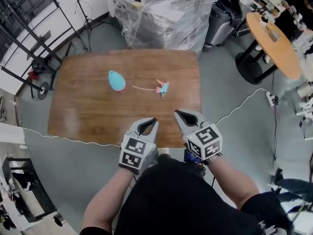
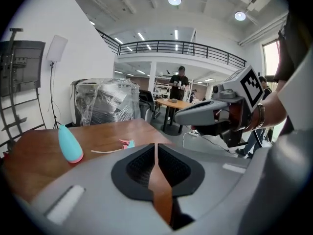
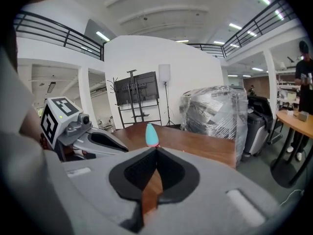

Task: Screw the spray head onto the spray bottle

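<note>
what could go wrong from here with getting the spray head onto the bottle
1. The bottle is tapered and stands free on the table. A nudge could tip it, or it may slip from a grip.
2. The spray head lies flat with its thin tube trailing. The tube might bend or miss the neck.
3. The left gripper and right gripper are shut and empty. Reaching in like that would only push things.

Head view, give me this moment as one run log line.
left gripper shut, empty | right gripper shut, empty | bottle and spray head on table, apart, untouched
</note>
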The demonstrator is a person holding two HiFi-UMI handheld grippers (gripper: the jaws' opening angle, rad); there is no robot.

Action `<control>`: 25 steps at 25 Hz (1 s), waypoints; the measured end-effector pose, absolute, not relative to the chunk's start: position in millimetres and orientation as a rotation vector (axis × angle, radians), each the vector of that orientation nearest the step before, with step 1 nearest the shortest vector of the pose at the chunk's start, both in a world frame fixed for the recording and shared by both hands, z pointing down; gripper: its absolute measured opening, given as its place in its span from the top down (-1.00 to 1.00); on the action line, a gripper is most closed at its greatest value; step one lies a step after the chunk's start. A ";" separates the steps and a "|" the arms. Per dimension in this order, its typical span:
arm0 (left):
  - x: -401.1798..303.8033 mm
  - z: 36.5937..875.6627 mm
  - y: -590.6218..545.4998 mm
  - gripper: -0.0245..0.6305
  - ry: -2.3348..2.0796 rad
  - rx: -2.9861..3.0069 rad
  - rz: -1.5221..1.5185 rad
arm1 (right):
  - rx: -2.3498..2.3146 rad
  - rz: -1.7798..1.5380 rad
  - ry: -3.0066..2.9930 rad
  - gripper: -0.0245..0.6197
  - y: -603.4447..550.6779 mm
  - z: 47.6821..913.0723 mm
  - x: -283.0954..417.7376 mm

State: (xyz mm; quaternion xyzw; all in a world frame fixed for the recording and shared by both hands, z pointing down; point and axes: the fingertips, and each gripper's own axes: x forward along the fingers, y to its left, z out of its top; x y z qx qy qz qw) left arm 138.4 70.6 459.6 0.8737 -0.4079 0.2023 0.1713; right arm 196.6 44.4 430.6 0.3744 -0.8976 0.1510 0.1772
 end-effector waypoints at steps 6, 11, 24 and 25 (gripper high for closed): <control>147.2 501.7 22.0 0.73 -1.144 2.400 0.674 | 1.040 0.490 -2.502 0.95 5.8 454.6 209.6; 151.1 539.2 -3.2 0.66 -1.152 2.343 0.753 | 1.041 0.513 -2.471 0.95 -10.7 464.3 215.4; 169.2 617.8 -57.1 0.55 -1.098 2.240 0.860 | 1.156 0.524 -2.356 0.95 -24.9 475.9 228.8; 169.4 623.3 -59.5 0.55 -1.099 2.224 0.877 | 1.161 0.527 -2.347 0.95 -26.6 477.0 230.1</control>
